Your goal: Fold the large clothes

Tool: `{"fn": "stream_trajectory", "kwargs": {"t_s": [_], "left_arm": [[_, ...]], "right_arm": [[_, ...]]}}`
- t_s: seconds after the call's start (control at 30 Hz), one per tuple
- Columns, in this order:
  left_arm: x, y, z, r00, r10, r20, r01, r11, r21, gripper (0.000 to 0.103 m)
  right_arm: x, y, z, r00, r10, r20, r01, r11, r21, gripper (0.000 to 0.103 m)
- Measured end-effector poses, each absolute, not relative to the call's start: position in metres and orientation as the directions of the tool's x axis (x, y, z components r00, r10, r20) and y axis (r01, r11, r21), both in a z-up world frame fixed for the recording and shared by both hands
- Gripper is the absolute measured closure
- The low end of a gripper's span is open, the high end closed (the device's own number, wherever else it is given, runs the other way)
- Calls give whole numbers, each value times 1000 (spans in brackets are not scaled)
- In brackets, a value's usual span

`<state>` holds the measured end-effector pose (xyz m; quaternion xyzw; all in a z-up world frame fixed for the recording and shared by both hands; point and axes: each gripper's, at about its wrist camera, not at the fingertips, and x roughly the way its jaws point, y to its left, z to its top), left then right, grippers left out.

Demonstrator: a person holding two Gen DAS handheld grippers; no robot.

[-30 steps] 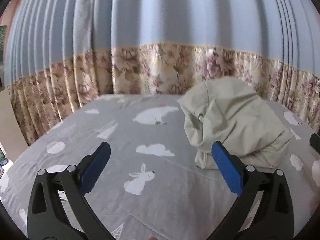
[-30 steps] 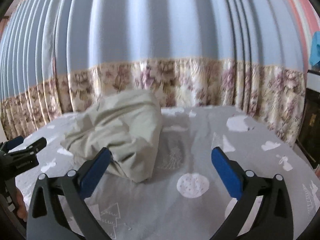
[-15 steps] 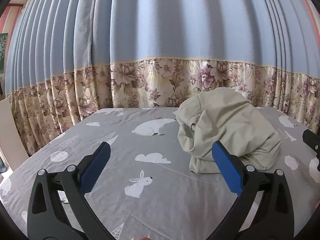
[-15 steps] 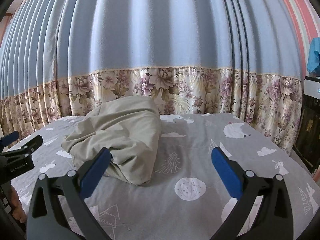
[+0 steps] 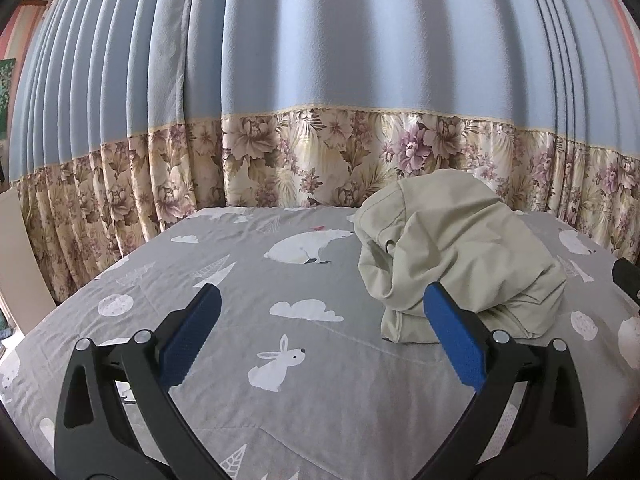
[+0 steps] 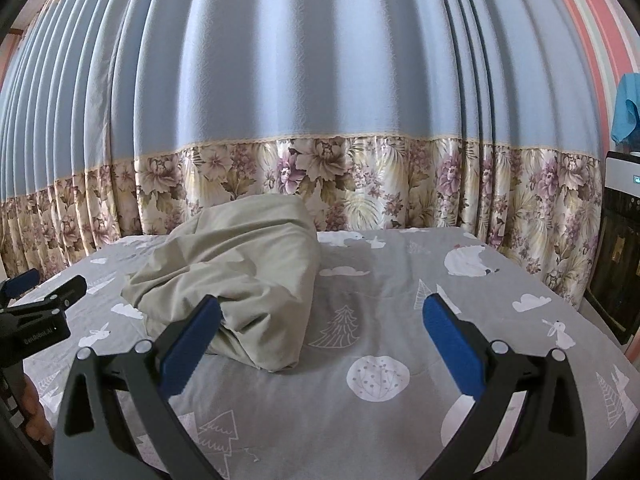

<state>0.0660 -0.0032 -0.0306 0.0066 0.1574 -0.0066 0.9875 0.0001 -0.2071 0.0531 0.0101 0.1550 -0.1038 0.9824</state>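
A crumpled pale green garment lies in a heap on a bed covered by a grey sheet printed with white bears, rabbits, clouds and trees; behind the bed hangs a blue curtain with a floral lower band. Left wrist view: the left gripper hovers above the sheet with its blue-padded jaws spread wide and nothing between them; the garment sits ahead and to the right, its near edge partly behind the right-hand pad. A black tip of the right gripper enters at the far right edge, just beside the heap. Right wrist view: the right gripper is likewise held with jaws spread wide and empty; here the garment lies ahead and to the left, partly behind the left-hand pad. This view alone shows the left gripper from the side at the left edge, open, with fingers of the person's hand below it, and at the right edge a pink striped wall, a blue cloth hanging and a dark cabinet.
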Motion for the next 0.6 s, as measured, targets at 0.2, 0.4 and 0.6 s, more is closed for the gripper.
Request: {"fn": "stream_trajectory", "kwargs": {"t_s": [0.2,0.4,0.6], "left_arm": [[66,-4,-31,951,-12,-309,17,1000,14,3],[67,-3,-31,949,-16,-316,21,1000,14,3],[68,-3,-32,944,-25,-329,33,999,21,3]], "right_arm": [[-1,-210,53,929,-216,-301,226,974,-3,2],[-2,-212,53,928,-219,-301,230,973,1,2],[-2,-212,53,928,-219,-301,230,973,2,2]]}}
